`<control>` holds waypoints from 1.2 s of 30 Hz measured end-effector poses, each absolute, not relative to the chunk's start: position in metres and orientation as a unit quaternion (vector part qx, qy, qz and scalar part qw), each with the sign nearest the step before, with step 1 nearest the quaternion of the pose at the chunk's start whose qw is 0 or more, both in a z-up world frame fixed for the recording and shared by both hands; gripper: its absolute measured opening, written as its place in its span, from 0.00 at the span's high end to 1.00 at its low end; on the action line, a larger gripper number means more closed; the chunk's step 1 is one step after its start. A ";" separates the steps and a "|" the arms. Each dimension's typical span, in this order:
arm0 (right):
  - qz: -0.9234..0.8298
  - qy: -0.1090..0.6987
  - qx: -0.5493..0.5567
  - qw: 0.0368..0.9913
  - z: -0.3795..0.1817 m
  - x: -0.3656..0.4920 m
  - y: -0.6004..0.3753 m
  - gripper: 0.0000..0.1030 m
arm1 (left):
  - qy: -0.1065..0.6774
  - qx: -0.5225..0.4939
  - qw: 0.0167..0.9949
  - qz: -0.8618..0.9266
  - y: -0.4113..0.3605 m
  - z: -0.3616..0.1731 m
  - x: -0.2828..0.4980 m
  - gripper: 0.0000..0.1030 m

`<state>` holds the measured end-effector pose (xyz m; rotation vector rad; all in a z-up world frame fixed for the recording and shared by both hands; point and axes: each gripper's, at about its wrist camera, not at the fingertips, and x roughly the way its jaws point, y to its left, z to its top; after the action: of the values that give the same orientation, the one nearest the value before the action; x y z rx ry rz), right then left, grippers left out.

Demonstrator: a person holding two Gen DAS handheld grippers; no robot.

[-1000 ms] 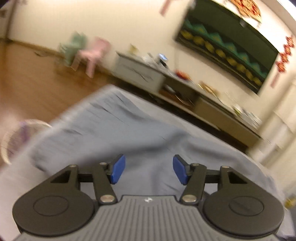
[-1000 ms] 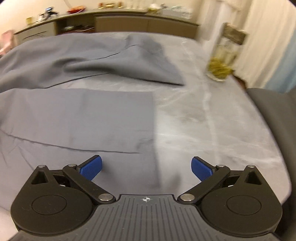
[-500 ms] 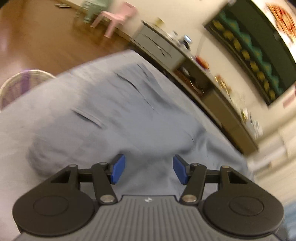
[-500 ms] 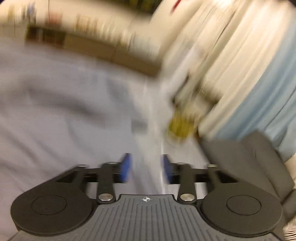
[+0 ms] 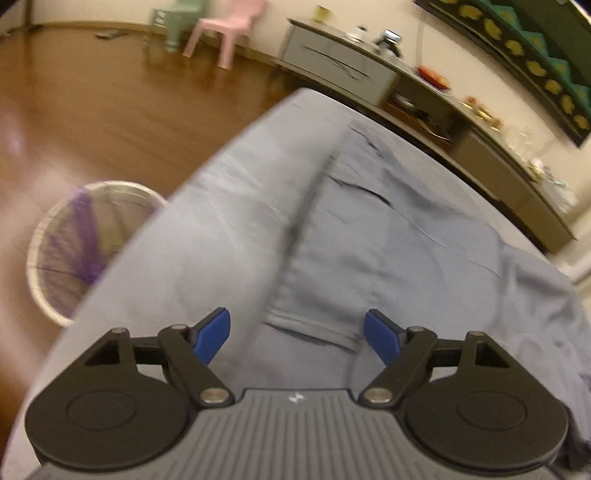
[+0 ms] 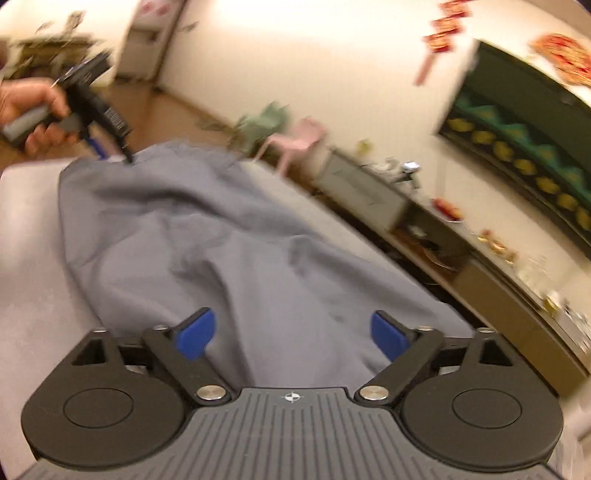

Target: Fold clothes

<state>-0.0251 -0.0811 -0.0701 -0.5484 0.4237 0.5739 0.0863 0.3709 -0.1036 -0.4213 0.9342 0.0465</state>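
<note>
Grey trousers point(image 5: 388, 236) lie spread on a grey-covered table point(image 5: 229, 206); a hemmed edge lies just ahead of my left gripper point(image 5: 297, 334), which is open and empty above it. In the right wrist view the grey trousers point(image 6: 229, 251) stretch away across the table point(image 6: 26, 229). My right gripper point(image 6: 293, 334) is open and empty over the near end of the cloth. The left gripper also shows in the right wrist view point(image 6: 96, 122), held in a hand at the far left end of the cloth; its jaws are blurred there.
A white wire basket point(image 5: 85, 243) with a purple liner stands on the wooden floor left of the table. A long low cabinet point(image 5: 443, 122) with small objects runs along the wall. A pink chair point(image 5: 229, 29) and a green chair point(image 5: 181, 18) stand beyond.
Both grippers have swung round over the trousers. The left gripper's jaws are wider than before. The right gripper, which had narrowed half a second ago, is wide open again and looks towards the left hand.
</note>
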 end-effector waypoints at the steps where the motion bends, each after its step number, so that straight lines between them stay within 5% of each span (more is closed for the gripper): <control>1: 0.287 0.212 -0.275 0.893 -0.074 -0.019 -0.068 0.08 | 0.446 -0.205 0.871 0.004 0.370 -0.104 0.088 0.27; 3: 0.295 0.231 -0.294 0.880 -0.084 -0.012 -0.053 0.10 | 0.437 -0.207 0.875 -0.027 0.366 -0.101 0.088 0.58; 5: 0.305 0.263 -0.290 0.868 -0.089 0.000 -0.047 0.28 | 0.424 -0.208 0.880 -0.056 0.358 -0.099 0.087 0.88; 6: 0.310 0.278 -0.289 0.862 -0.092 0.006 -0.044 0.61 | 0.410 -0.205 0.886 -0.068 0.355 -0.094 0.088 1.00; 7: 0.305 0.286 -0.284 0.863 -0.092 0.012 -0.045 0.93 | 0.374 -0.218 0.898 -0.083 0.356 -0.080 0.086 1.00; 10: 0.283 0.295 -0.262 0.875 -0.084 0.027 -0.053 1.00 | 0.239 -0.278 0.922 -0.122 0.374 -0.033 0.069 1.00; 13: 0.262 0.248 -0.166 0.918 -0.039 0.017 -0.090 1.00 | 0.104 -0.343 0.927 -0.106 0.418 -0.001 0.034 1.00; 15: 0.257 0.246 -0.150 0.922 -0.040 0.010 -0.102 1.00 | 0.182 -0.364 0.907 -0.107 0.423 -0.027 0.047 0.98; 18: 0.230 0.282 -0.209 0.908 -0.072 0.014 -0.097 1.00 | 0.313 -0.275 0.907 -0.067 0.396 -0.051 0.061 0.78; 20: 0.217 0.278 -0.215 0.911 -0.078 0.009 -0.098 0.98 | 0.365 -0.203 0.908 -0.035 0.379 -0.067 0.062 0.57; 23: 0.222 0.259 -0.194 0.920 -0.066 -0.002 -0.093 0.80 | 0.388 -0.232 0.890 -0.066 0.382 -0.088 0.064 0.43; 24: 0.224 0.254 -0.192 0.921 -0.062 -0.005 -0.092 0.63 | 0.388 -0.235 0.889 -0.064 0.384 -0.091 0.070 0.39; 26: 0.230 0.250 -0.201 0.919 -0.059 -0.009 -0.087 0.44 | 0.384 -0.243 0.888 -0.067 0.388 -0.097 0.084 0.26; 32: 0.245 0.260 -0.226 0.906 -0.058 -0.011 -0.073 0.38 | 0.387 -0.254 0.877 -0.130 0.365 -0.109 0.110 0.26; 36: 0.245 0.268 -0.245 0.899 -0.065 -0.008 -0.066 0.31 | 0.378 -0.225 0.877 -0.193 0.346 -0.097 0.110 0.46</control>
<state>-0.0083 -0.0656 -0.0652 -0.5081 0.5545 0.5076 0.1104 0.3462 -0.0970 -0.4693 0.7886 -0.4017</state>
